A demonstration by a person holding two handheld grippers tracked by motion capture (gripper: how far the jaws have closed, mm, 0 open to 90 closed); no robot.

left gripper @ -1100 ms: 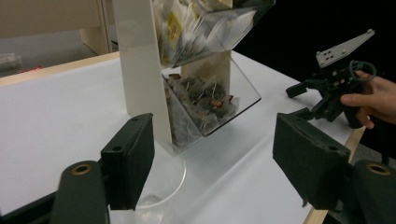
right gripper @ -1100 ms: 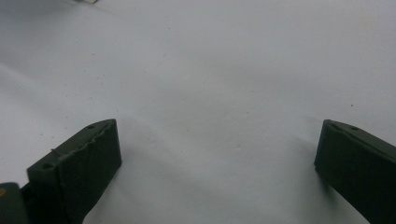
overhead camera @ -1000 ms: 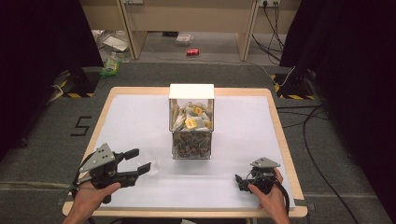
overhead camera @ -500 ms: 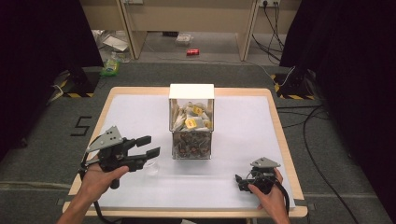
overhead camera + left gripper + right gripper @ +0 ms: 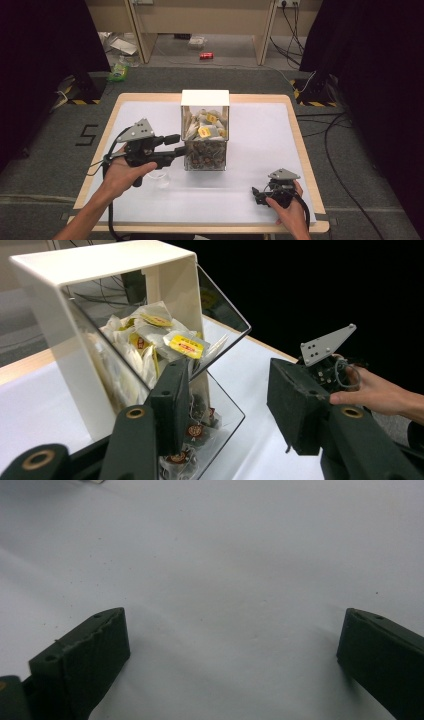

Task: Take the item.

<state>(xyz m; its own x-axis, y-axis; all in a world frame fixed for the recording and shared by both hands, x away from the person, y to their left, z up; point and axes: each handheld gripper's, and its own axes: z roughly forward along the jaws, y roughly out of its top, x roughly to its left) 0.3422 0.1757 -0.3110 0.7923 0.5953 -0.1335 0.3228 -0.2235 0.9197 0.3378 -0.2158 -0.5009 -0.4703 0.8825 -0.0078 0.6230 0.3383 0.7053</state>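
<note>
A clear box (image 5: 205, 131) with a white top (image 5: 100, 265) stands mid-table. Its upper part holds white tea bags with yellow labels (image 5: 186, 344); darker sachets (image 5: 195, 430) fill the bottom. My left gripper (image 5: 179, 145) is open and held above the table at the box's left side, fingertips close to its clear wall. In the left gripper view its jaws (image 5: 230, 390) stand wide apart, the box's corner just behind them. My right gripper (image 5: 257, 195) rests low on the white tabletop (image 5: 225, 555) at the front right, open with nothing between its fingers (image 5: 232, 635).
A small clear item (image 5: 160, 178) lies on the table under my left hand. The right hand and its grey plate (image 5: 327, 342) appear beyond the left jaws. The white mat (image 5: 260, 145) spreads around the box. The floor beyond holds cables and a red can (image 5: 206, 55).
My left gripper has risen and moved forward and right, up to the box's left side. The right gripper has stayed put.
</note>
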